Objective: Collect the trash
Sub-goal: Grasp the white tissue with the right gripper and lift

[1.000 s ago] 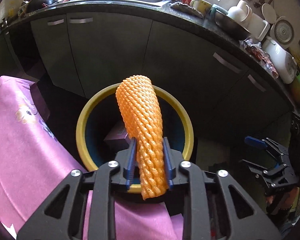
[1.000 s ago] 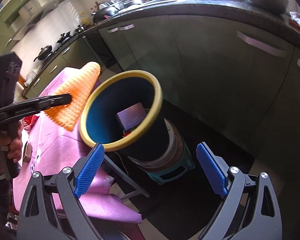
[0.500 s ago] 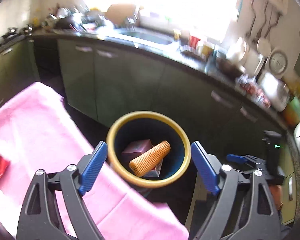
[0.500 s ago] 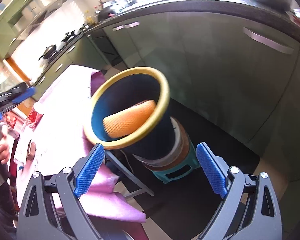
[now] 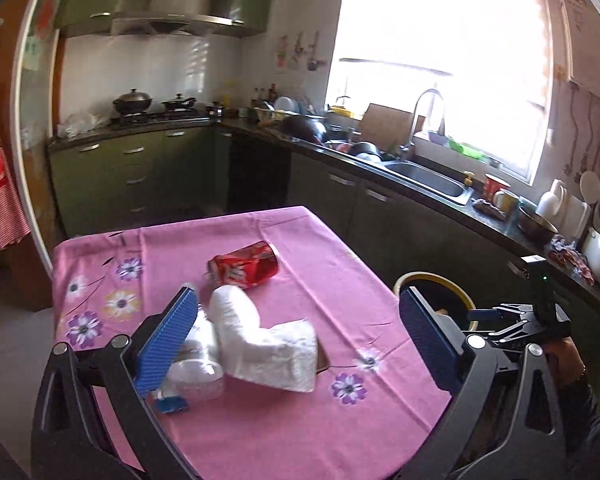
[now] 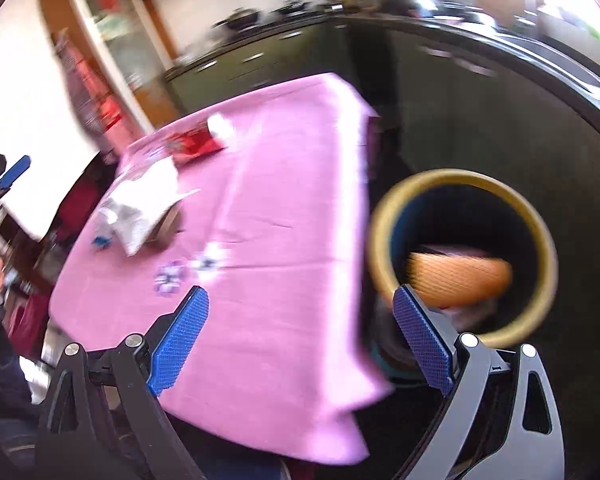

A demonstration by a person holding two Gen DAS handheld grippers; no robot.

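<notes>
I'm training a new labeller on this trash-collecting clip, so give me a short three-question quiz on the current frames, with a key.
1. True or false: the orange foam net sleeve lies inside the yellow-rimmed dark bin.
2. Multiple choice: the crushed red soda can is (A) in the left gripper, (B) lying on the pink flowered tablecloth, (C) in the bin.
3. Fill in: both the left gripper and the right gripper are ____ and hold nothing.

Key: 1 true; 2 B; 3 open. Also on the cloth, near the can: white crumpled foam wrap and a clear plastic bottle.
</notes>
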